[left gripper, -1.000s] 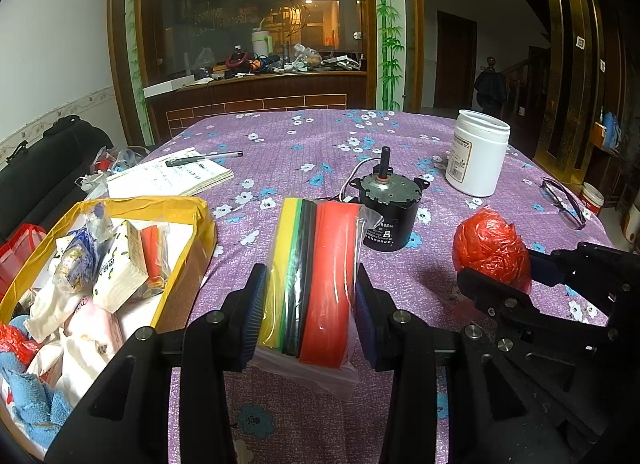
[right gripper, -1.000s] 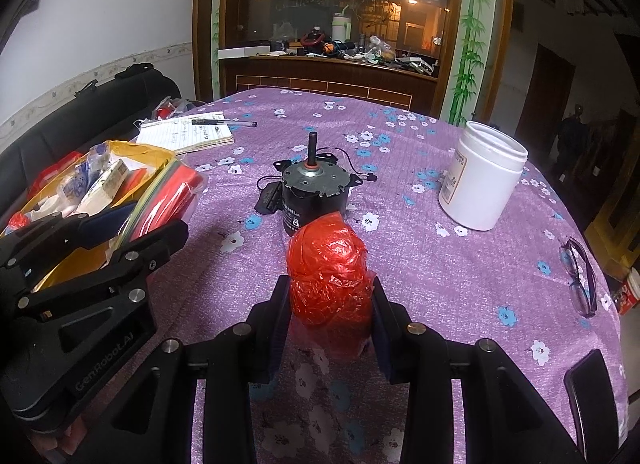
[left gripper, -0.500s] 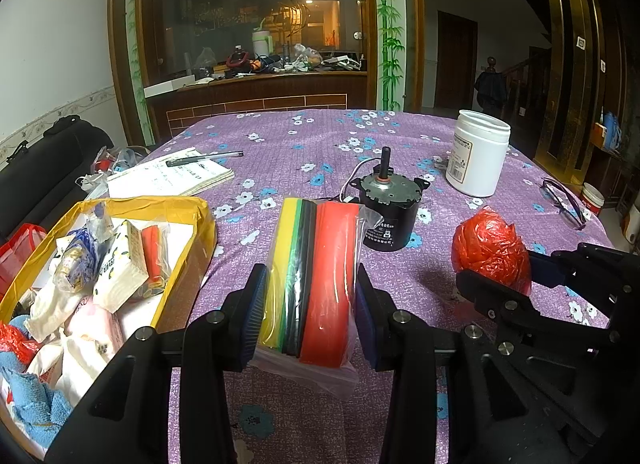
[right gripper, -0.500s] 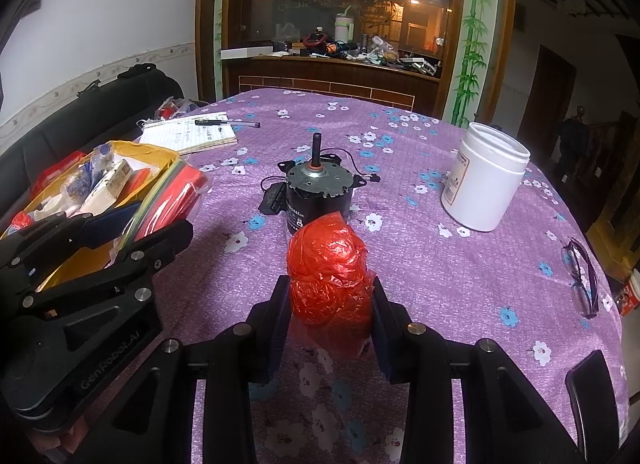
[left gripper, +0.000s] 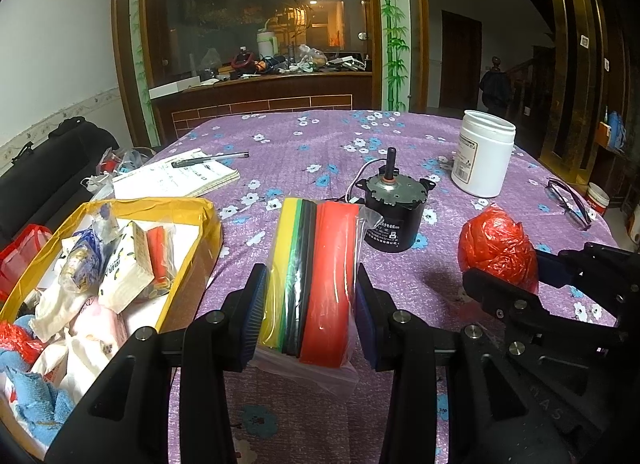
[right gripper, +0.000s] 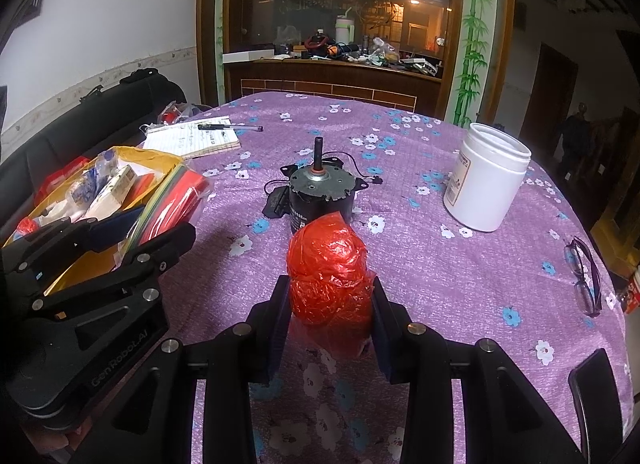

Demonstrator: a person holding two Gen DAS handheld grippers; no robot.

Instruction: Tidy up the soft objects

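My left gripper [left gripper: 310, 314] is shut on a clear bag of yellow, green, black and red soft strips [left gripper: 316, 272], held above the purple tablecloth just right of the yellow box [left gripper: 200, 212]. The bag also shows in the right wrist view [right gripper: 172, 204]. My right gripper [right gripper: 328, 320] is shut on a crumpled red plastic bag [right gripper: 330, 276], also seen in the left wrist view [left gripper: 498, 250]. The yellow box holds tissues, cloths and packets [left gripper: 120, 264].
A black motor with a shaft [left gripper: 390, 212] stands on the table ahead [right gripper: 320, 196]. A white jar [right gripper: 486, 180] is at the right, glasses [right gripper: 584, 276] near the right edge. A notebook with a pen [left gripper: 180, 178] lies far left. A black sofa [right gripper: 80, 124] runs along the left.
Both grippers keep their hold. The right gripper has drifted slightly back and right from the motor; the left view is nearly unchanged.
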